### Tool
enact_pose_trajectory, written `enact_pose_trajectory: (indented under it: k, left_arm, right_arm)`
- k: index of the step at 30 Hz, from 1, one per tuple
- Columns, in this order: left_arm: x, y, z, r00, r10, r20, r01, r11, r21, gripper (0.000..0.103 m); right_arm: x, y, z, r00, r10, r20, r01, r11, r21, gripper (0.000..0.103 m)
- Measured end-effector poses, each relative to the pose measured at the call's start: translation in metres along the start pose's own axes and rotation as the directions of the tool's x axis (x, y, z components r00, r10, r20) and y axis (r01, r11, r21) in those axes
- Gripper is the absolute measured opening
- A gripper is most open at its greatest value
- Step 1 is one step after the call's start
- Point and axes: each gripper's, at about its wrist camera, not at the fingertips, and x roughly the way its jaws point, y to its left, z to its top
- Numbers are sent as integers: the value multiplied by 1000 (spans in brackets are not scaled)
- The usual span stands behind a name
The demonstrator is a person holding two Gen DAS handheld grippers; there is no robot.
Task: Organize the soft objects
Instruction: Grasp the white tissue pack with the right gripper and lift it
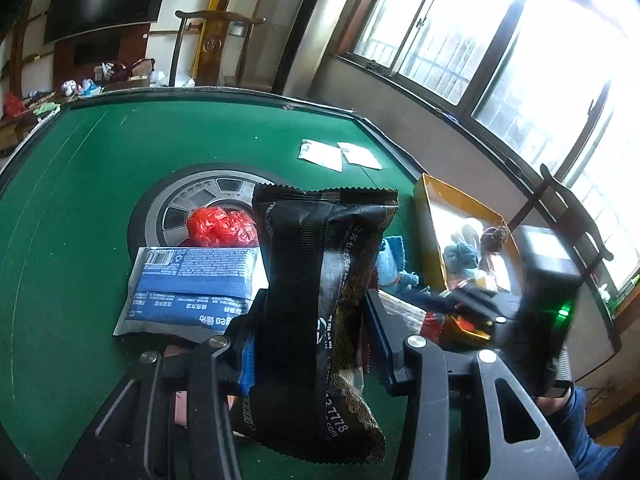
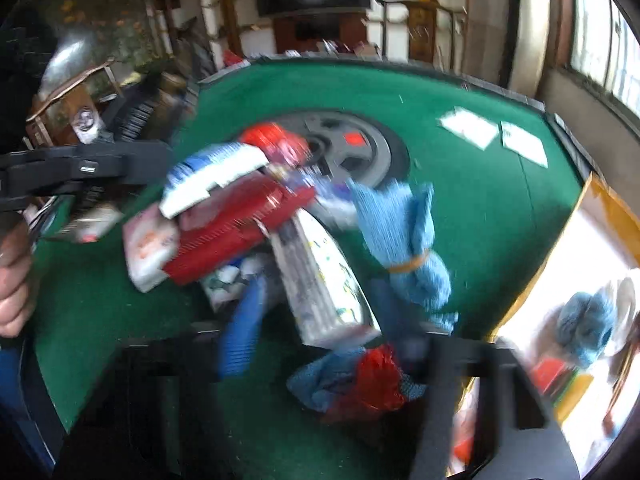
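Note:
My left gripper [image 1: 316, 332] is shut on a black snack packet [image 1: 320, 280] with gold print and holds it upright above the green table [image 1: 80, 200]. Behind it lie a blue-and-grey pouch [image 1: 192, 288] and a red plastic bag [image 1: 222, 226]. My right gripper [image 2: 320, 344] hangs open over a blurred pile: a white packet [image 2: 320, 280], a red packet [image 2: 236, 220], a tied blue cloth [image 2: 404, 236] and a red bag on blue cloth [image 2: 368, 380]. Nothing sits between its fingers. The yellow box [image 2: 592, 208] at the right holds a blue knitted item [image 2: 584, 324].
A round grey hub [image 1: 200, 196] sits in the table's middle. Two white paper sachets [image 1: 340, 154] lie at the far right. The yellow box [image 1: 452, 200] stands at the table's right edge. The right gripper's body [image 1: 540, 300] shows in the left view. Chairs and windows surround the table.

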Motion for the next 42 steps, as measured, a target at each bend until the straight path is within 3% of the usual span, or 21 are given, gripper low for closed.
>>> enact_pose_trajectory:
  k: [5,10,15,20,26,36,42]
  left_arm:
    - [1,3,0,1000,1,-8,-1,1000,-3,46]
    - [0,3,0,1000,3,0,-3,1000,3,46]
    - [3,0,-2,1000,3,-5,-3,1000,6,46]
    - [4,-6,-3,1000,-3,-4,3,1000,28,46]
    - [8,-19,-7,1000,-19,-6,19,997,73,46]
    - [22,-69,7,995,-87,-51,91,992,84,46]
    - [64,-126,34,983,-126,-137,147,977,153,46]
  right_arm:
    - [-6,-16,2,1000,-2,3,2,996,87,23]
    - [-26,-24,5,992,108,71,-117,985,127,22]
    - [-45,-49,5,966,167,196,-208,955,213,22]
    - [-72,-75,2,944,32,329,-140,940,311,22]
    - [-102,-123,-13,909,-122,398,-101,863,495,22]
    - [-131,-184,-46,890,-274,366,-94,674,733,22]
    - [-137,-198,-57,888,-321,330,-73,609,789,22]
